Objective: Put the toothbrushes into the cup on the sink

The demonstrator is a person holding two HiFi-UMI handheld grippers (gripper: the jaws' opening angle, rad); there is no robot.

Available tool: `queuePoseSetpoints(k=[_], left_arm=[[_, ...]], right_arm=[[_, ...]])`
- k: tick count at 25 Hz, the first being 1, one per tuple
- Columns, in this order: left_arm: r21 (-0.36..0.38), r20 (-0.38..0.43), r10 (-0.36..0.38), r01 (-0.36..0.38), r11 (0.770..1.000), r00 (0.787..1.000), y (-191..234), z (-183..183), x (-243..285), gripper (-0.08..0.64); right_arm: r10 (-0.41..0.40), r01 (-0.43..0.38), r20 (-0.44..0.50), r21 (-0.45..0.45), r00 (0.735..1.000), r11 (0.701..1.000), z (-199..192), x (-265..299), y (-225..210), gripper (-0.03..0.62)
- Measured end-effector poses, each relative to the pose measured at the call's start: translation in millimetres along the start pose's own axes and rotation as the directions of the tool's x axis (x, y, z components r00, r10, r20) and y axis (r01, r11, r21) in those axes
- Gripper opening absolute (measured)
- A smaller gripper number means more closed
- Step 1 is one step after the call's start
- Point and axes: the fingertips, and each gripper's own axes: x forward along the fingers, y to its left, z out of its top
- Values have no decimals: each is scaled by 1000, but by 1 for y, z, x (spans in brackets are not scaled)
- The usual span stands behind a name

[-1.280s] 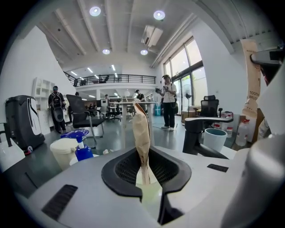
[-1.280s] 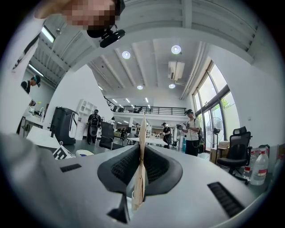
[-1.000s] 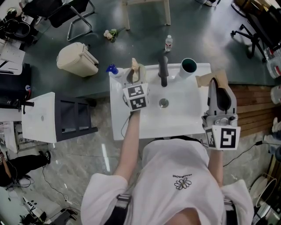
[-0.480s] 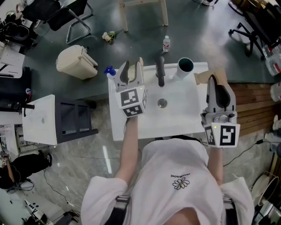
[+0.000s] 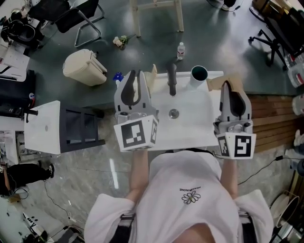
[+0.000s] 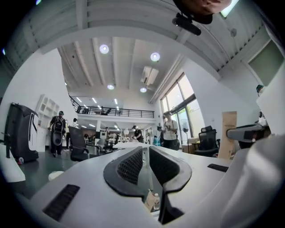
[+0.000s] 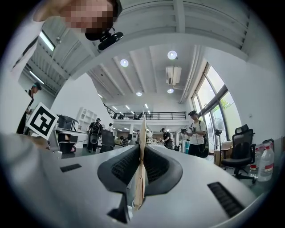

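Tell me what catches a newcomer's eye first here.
The left gripper looms largest, held above the white sink's left edge, its jaws just closing with nothing between them. The right gripper, at the sink's right, pinches a thin tan card, and a teal-lined cup stands at the back rim beside the dark faucet.

Floor: dark grey-green (image 5: 213, 52) farther out, pale marble-look tile (image 5: 85, 185) nearer, wooden slats (image 5: 270, 118) at right.
Furniture: black office chairs (image 5: 71, 14), pale wooden stool (image 5: 156, 12), cream lidded bin (image 5: 84, 66), white cabinet (image 5: 42, 126) beside dark shelf frame (image 5: 80, 126).
Ceiling: white, ribbed, round lamps (image 6: 104, 49).
Far end: tall windows (image 6: 178, 104), railed mezzanine (image 6: 116, 112).
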Motion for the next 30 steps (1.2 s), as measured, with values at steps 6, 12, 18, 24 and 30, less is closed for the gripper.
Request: queuePoseSetpoints(k=[6, 12, 18, 24, 30], left_arm=[[28, 45, 22, -23, 999, 999, -12, 12, -29, 17], [28, 44, 42, -43, 999, 998, -8, 11, -34, 17], [35, 43, 60, -62, 997, 997, -4, 14, -35, 17], [33, 28, 87, -87, 996, 996, 2, 13, -39, 17], [50, 1, 122, -122, 991, 993, 9, 11, -48, 17]], right_arm=[[17, -17, 4, 28, 1000, 999, -6, 0, 2, 28], [25, -25, -8, 42, 1000, 999, -13, -1, 4, 28], [22, -22, 14, 40, 1000, 999, -9, 10, -3, 28], [18, -17, -20, 63, 1000, 998, -36, 56, -25, 28], [17, 9, -157, 168, 987, 986, -112, 85, -40, 29]])
